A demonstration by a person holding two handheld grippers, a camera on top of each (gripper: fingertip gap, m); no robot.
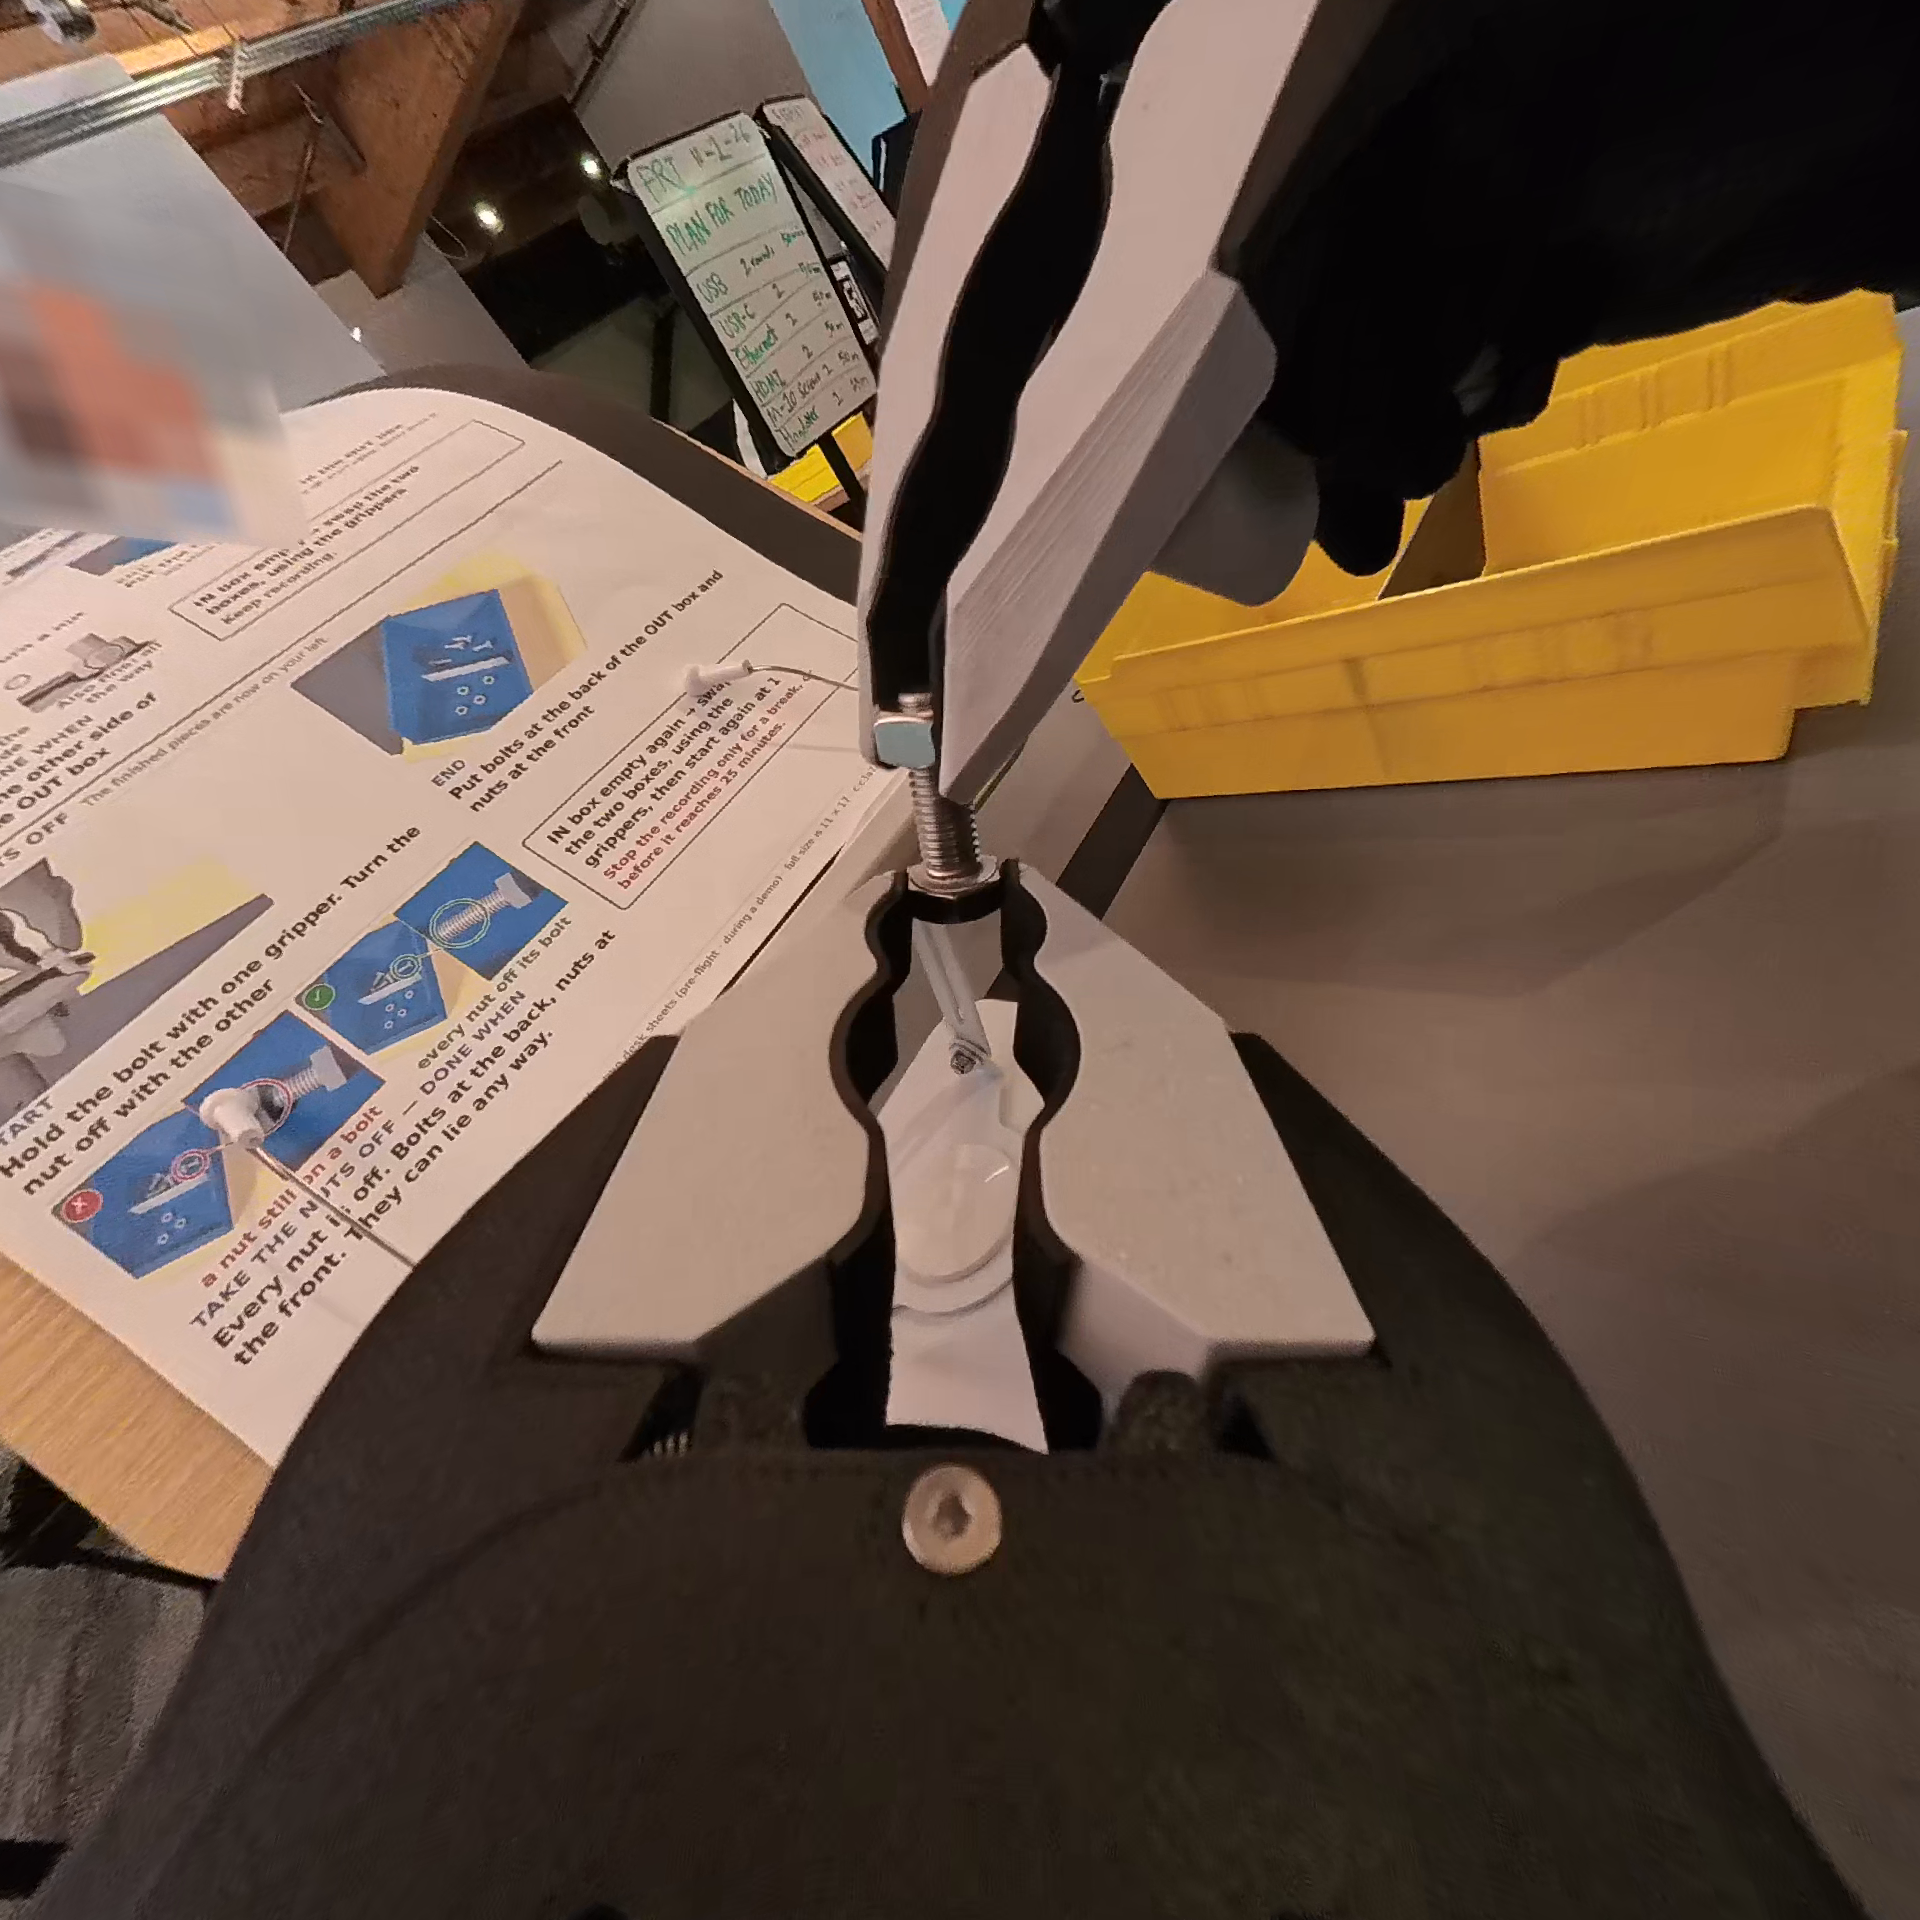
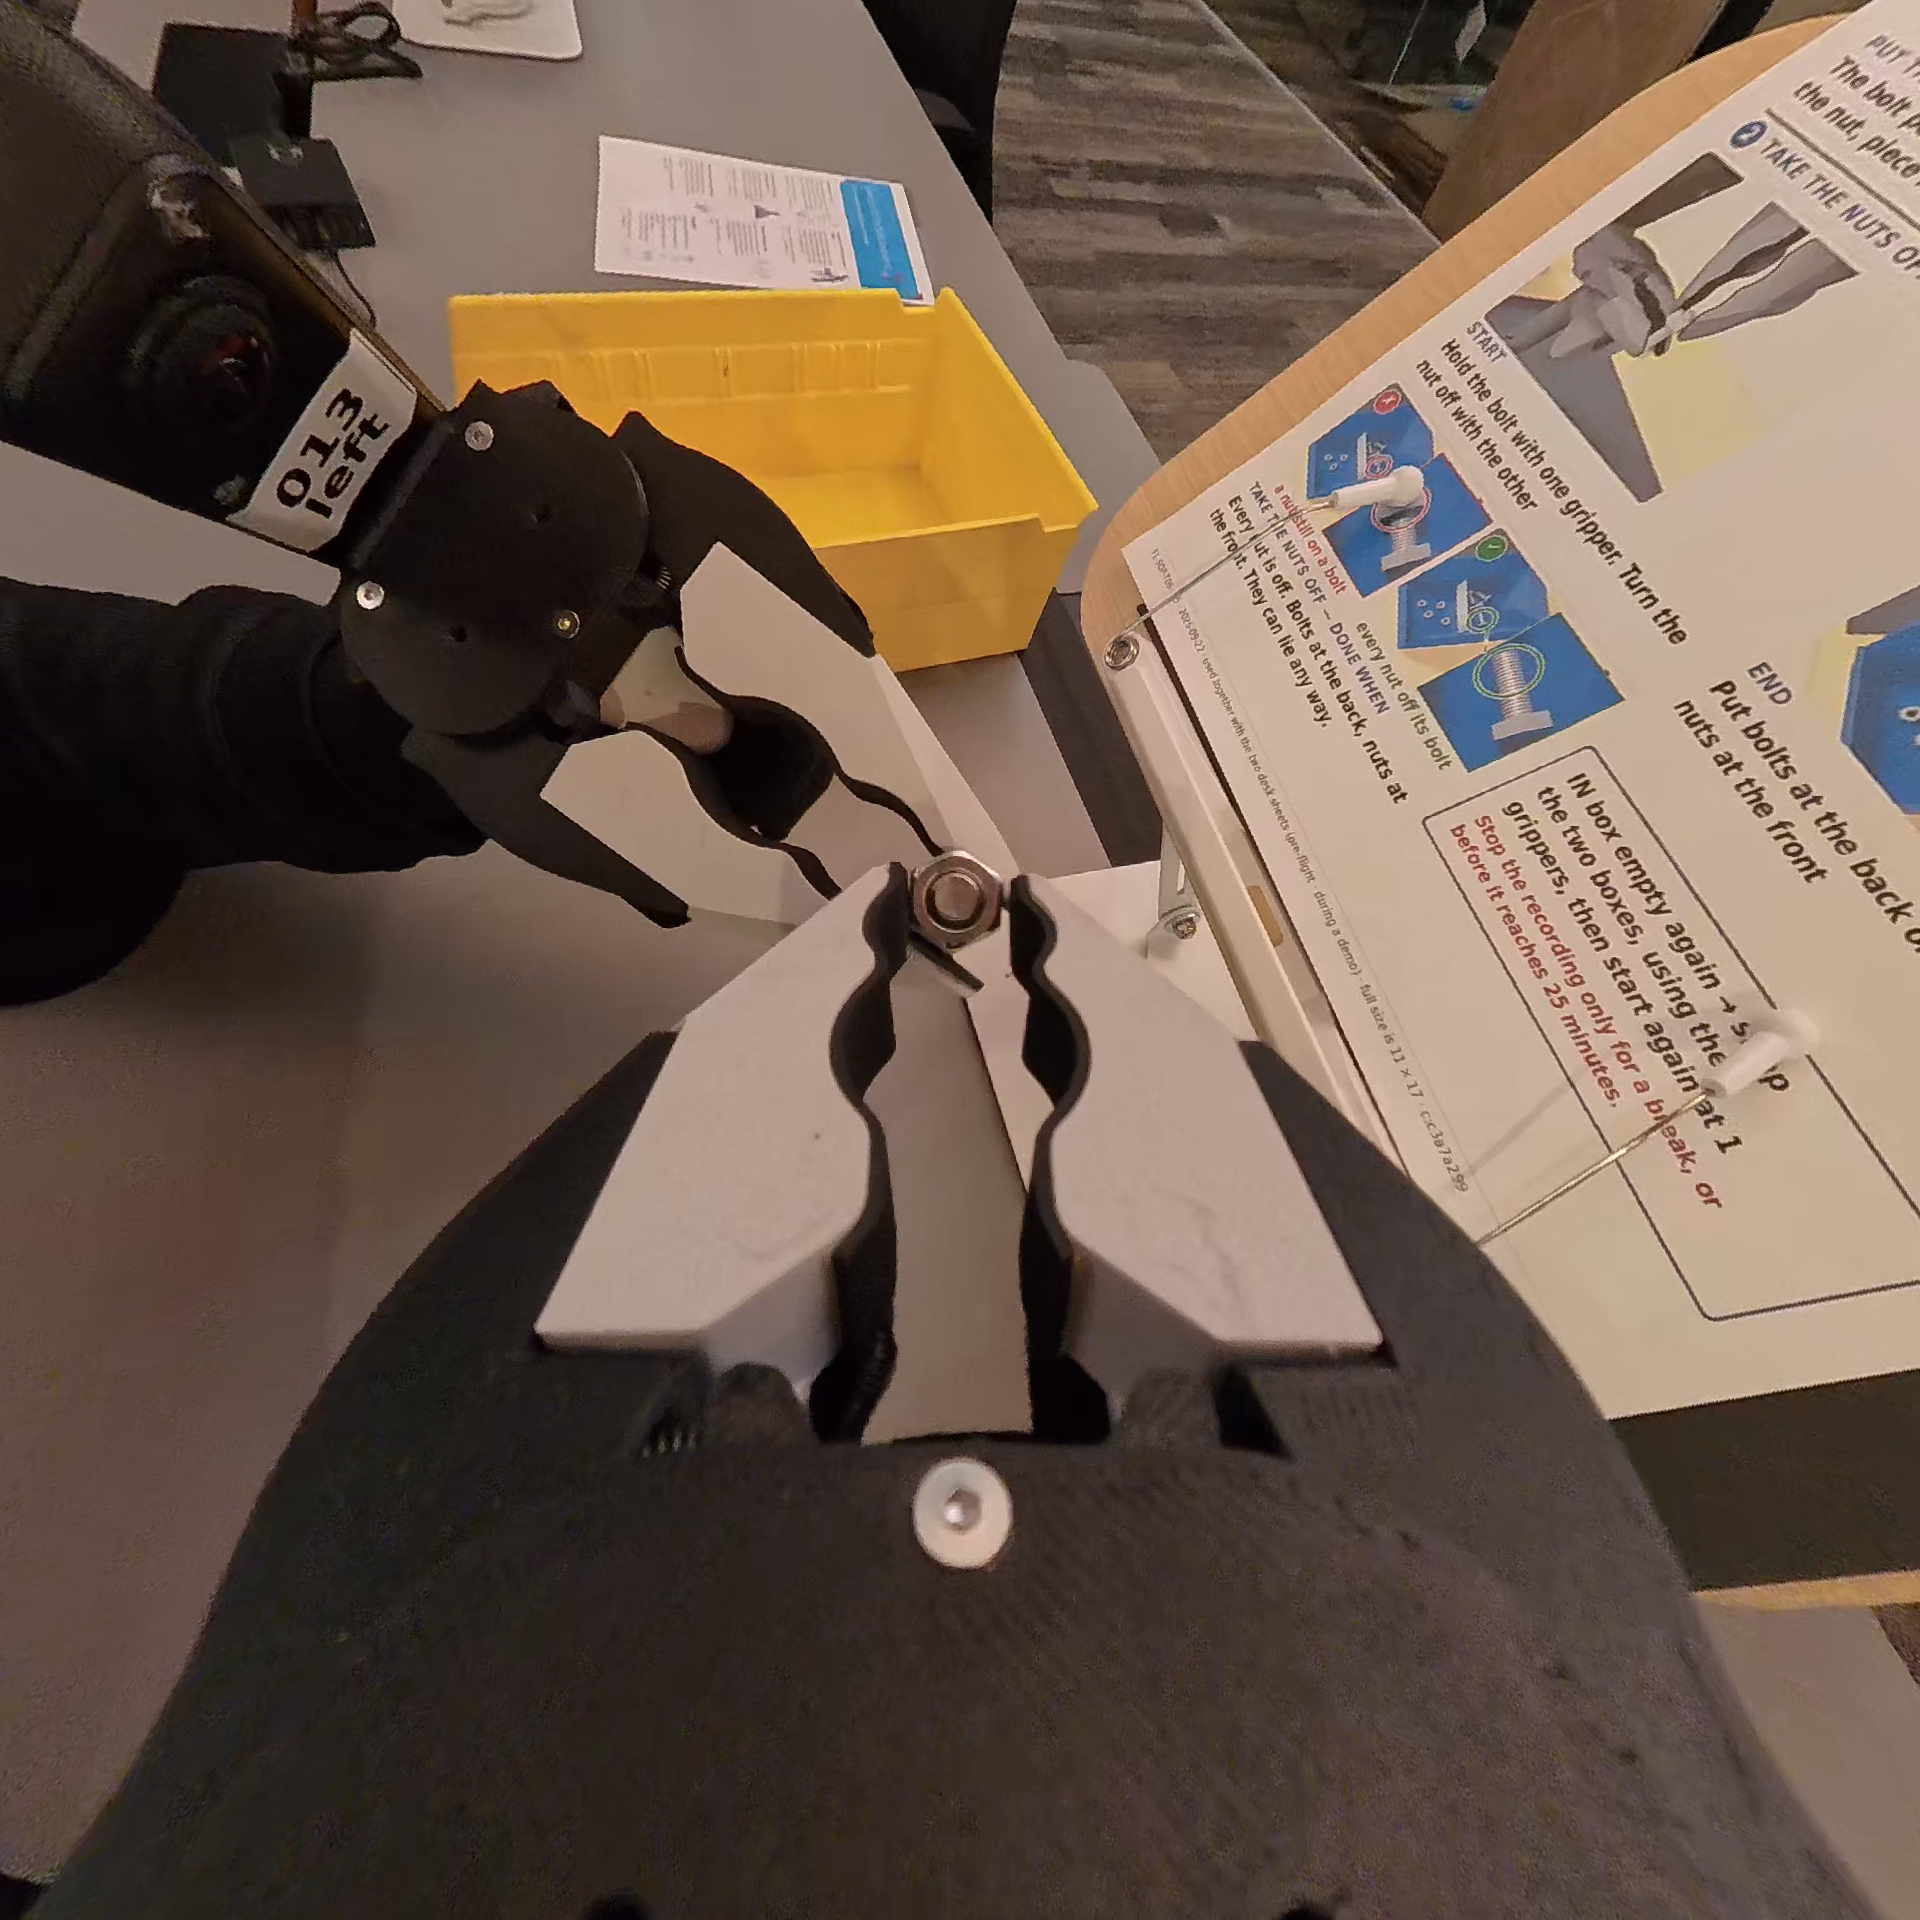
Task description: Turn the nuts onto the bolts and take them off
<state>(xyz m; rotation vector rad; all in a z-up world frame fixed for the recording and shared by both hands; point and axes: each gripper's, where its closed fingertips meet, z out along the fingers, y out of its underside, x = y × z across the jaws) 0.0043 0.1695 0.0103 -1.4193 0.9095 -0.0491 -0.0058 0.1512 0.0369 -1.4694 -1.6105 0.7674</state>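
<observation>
A silver bolt point(image 1: 932, 821) hangs in the air between my two grippers, above the grey table point(image 1: 1507, 1039). My left gripper point(image 1: 951, 896) is shut on the bolt's flat head point(image 1: 948, 878). My right gripper point(image 1: 906, 740) comes down from above and is shut on the hex nut point(image 1: 900, 736), which sits at the far end of the thread. In the right wrist view the nut point(image 2: 954, 900) faces the camera between my right gripper's tips point(image 2: 956, 906), with the bolt end in its centre. The left gripper point(image 2: 852, 842) reaches in from the left, its tips hidden behind my right fingers.
Yellow bins point(image 1: 1507, 665) stand on the table behind the grippers; the one in the right wrist view point(image 2: 914, 457) looks empty. An instruction sheet point(image 1: 364, 831) lies on a tilted wooden stand point(image 2: 1558, 831) close beside the bolt. A gloved hand point(image 2: 156, 748) holds the left gripper. A whiteboard point(image 1: 748, 291) stands far back. The tips of both grippers are at nearly the same place.
</observation>
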